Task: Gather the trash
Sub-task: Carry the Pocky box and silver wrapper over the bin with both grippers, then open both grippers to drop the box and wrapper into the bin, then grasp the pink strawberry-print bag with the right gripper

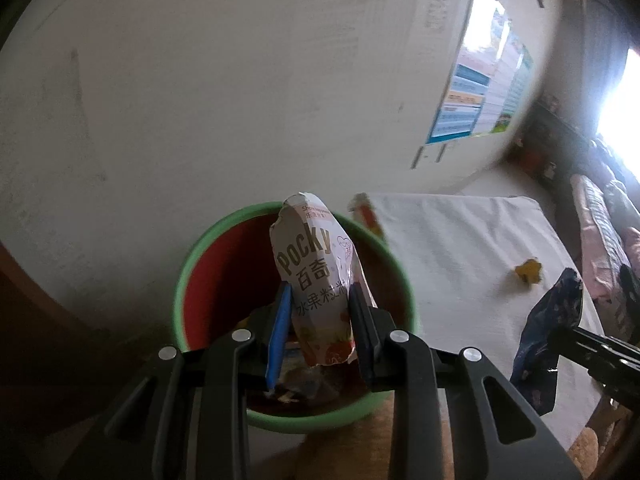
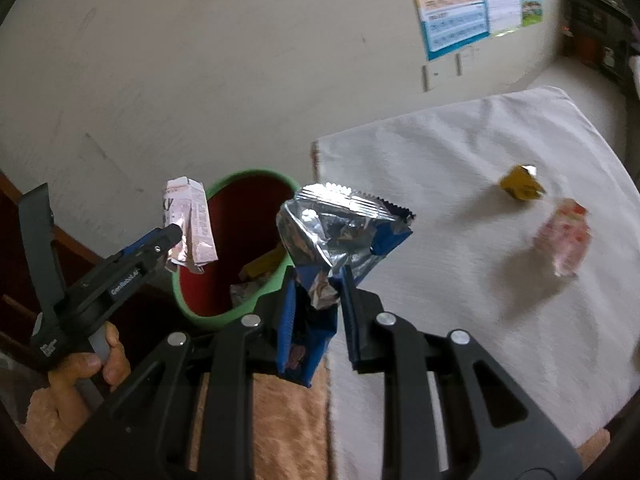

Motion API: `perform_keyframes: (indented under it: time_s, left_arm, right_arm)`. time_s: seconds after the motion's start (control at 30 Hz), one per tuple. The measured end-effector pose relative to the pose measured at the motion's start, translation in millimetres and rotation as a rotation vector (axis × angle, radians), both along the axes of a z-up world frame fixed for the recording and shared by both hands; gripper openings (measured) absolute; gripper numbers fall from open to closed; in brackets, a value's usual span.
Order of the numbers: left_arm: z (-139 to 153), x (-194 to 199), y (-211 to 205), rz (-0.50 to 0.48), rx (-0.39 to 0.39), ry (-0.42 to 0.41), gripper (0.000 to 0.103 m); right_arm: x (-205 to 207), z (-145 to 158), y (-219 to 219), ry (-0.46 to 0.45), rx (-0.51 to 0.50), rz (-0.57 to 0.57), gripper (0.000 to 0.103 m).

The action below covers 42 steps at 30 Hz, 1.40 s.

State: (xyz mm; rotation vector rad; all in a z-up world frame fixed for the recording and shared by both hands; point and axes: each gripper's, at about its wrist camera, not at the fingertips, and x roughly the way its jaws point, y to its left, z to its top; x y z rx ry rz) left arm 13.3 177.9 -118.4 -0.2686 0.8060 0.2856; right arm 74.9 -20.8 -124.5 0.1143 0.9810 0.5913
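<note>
I see the Pocky wrapper [image 1: 316,276] pinched upright between the blue pads of my left gripper [image 1: 320,300], and it hangs directly over the mouth of the green bin [image 1: 188,264], which I take as my landmark. The bin has a green rim and a red inner wall, and a few scraps [image 2: 256,276] of wrapping already lie at its bottom. In the right wrist view the same wrapper [image 2: 192,216] is above the bin's left rim [image 2: 256,174], clamped at the tip of the left gripper [image 2: 176,240], and a hand [image 2: 96,364] grips that tool's handle below and left of the bin.

My right gripper [image 2: 316,292] sits just right of the bin and is pressed together on a crumpled blue and silver foil bag [image 2: 340,228], whose opened silver top stands level with the bin's right rim. From the left wrist view that bag [image 1: 548,328] shows as a dark blue shape to the right of the bin, with the right gripper behind it.

Right of the bin lies a white cloth [image 2: 460,200] over a table. On it, well apart from the bin, rest a small yellow wrapper [image 2: 520,188] and, further right, a blurred pink and red wrapper [image 2: 568,240]. A tan fuzzy fabric [image 2: 288,420] runs below the bin beside the cloth's edge. Behind the bin rises a pale wall [image 1: 240,80] with a poster [image 1: 480,92] up to the right
</note>
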Motion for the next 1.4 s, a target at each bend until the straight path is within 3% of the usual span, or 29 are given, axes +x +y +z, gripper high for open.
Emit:
perform_keyframes:
  time_s: [0.5,0.53,0.63,0.83,1.0,1.13,1.2,1.3,1.4]
  left_arm:
    - [-16,-6,42,0.103,-0.018,0.044,0.030]
    - [-17,-6,43,0.112,-0.016,0.046,0.030]
    - [-20,-7,47,0.132,-0.021,0.045,0.046]
    - [-20,-7,45,0.130,-0.015,0.049,0.053]
    - [-20,-11,43,0.116,-0.022,0.054,0.056]
    - [-22,-8,36,0.103,-0.020,0.062,0.057]
    - [-22,-6,33,0.095,-0.016,0.065,0.057]
    - [-21,-3,25,0.078,-0.010,0.069,0.057]
    - [-18,-1,15,0.053,0.002,0.073,0.057]
  right_arm:
    - [26,3,90,-0.038,-0.043,0.154,0.025]
    - [27,2,93,-0.038,-0.043,0.158,0.029]
    - [28,1,100,-0.041,-0.036,0.163,0.049]
    - [30,0,92,-0.041,-0.016,0.144,0.061]
    - [44,-9,37,-0.037,-0.031,-0.004,0.066]
    - [71,-25,-53,-0.016,-0.076,-0.269,0.066]
    - [82,-33,-99,-0.003,-0.103,-0.419,0.072]
    - [96,-55,-161,0.084,-0.091,-0.623,0.078]
    - [110,-83,-200,0.196,-0.072,-0.740,0.078]
